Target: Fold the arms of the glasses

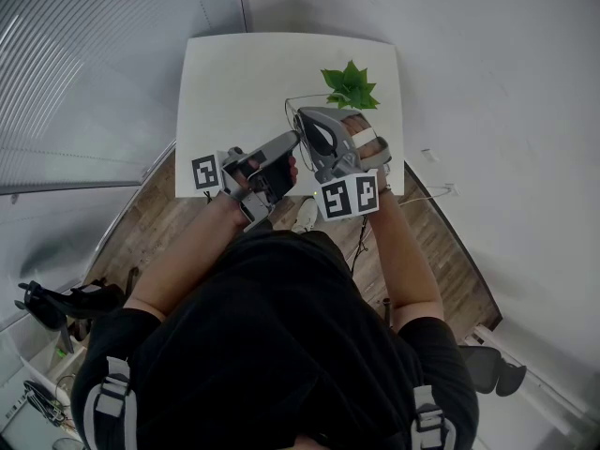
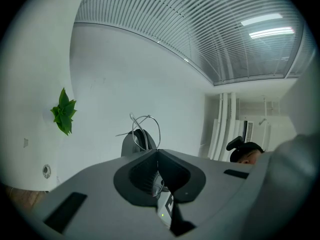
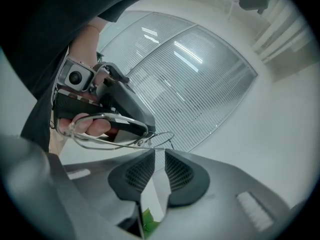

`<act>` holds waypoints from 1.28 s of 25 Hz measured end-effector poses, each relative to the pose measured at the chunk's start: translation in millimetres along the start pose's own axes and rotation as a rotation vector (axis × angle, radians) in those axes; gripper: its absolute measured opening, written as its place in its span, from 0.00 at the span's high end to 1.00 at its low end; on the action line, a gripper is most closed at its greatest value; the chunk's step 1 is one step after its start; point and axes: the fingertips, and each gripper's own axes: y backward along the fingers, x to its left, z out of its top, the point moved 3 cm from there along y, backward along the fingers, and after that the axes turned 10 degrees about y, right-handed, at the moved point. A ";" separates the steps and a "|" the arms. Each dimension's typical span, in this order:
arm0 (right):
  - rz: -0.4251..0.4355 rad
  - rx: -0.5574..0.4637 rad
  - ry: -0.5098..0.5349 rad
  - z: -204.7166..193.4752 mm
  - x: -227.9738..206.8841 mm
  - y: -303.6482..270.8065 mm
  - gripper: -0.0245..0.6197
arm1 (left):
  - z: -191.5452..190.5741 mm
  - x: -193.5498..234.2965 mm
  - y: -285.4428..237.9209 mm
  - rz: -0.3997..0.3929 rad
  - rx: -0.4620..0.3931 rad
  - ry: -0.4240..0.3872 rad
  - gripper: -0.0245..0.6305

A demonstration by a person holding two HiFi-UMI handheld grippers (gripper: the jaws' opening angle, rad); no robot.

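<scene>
The thin wire-framed glasses (image 1: 289,109) hang in the air above the white table (image 1: 234,82), between the two gripper tips. My left gripper (image 1: 292,139) is shut on the glasses, and in the left gripper view the wire rim (image 2: 145,116) rises from between its closed jaws (image 2: 157,151). In the right gripper view the glasses (image 3: 115,145) lie across the picture just above my right gripper (image 3: 160,153). Its jaws stand a little apart with nothing between the pads. The left gripper (image 3: 125,109) and the hand on it are behind the frame. My right gripper (image 1: 302,118) meets the left one tip to tip.
A small green plant (image 1: 352,87) stands at the table's far right, and it also shows in the left gripper view (image 2: 64,111). Wooden floor (image 1: 141,223) lies around the table, with a blinds wall on the left. A dark chair base (image 1: 56,303) is at the lower left.
</scene>
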 end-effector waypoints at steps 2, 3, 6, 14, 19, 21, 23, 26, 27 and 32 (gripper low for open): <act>0.003 0.003 -0.005 -1.1 0.4 0.5 0.84 | 0.0 -0.6 -0.1 -0.003 0.001 -0.001 0.95; 0.004 0.005 -0.006 -1.5 0.6 0.9 0.83 | -0.4 -1.3 -0.4 -0.005 0.002 -0.002 0.95; -0.002 0.014 -0.011 -3.5 -0.8 3.0 0.82 | -0.8 -3.9 -1.6 -0.012 0.001 -0.002 0.95; -0.096 0.099 -0.103 -34.0 -22.1 18.3 0.82 | 2.3 -6.2 -2.0 -0.019 -0.006 -0.008 0.95; -0.166 0.166 -0.190 -59.7 -36.3 27.3 0.79 | 1.0 -6.4 -2.6 -0.018 -0.004 -0.012 0.95; -0.168 0.189 -0.220 -70.6 -37.9 26.3 0.76 | 1.1 -6.6 -2.9 -0.018 -0.002 -0.013 0.95; -0.157 0.211 -0.248 -80.0 -36.7 23.7 0.74 | 1.0 -6.6 -2.7 -0.016 0.000 -0.013 0.95; -0.137 0.236 -0.279 -90.2 -32.8 19.0 0.75 | 0.6 -6.1 -2.0 -0.012 0.004 -0.014 0.95; -0.131 0.241 -0.285 -92.7 -31.5 17.5 0.75 | 0.5 -6.2 -2.0 -0.012 0.006 -0.014 0.95; -0.130 0.248 -0.292 -97.9 -29.6 16.0 0.85 | -0.1 -5.8 -1.4 -0.007 0.005 -0.015 0.95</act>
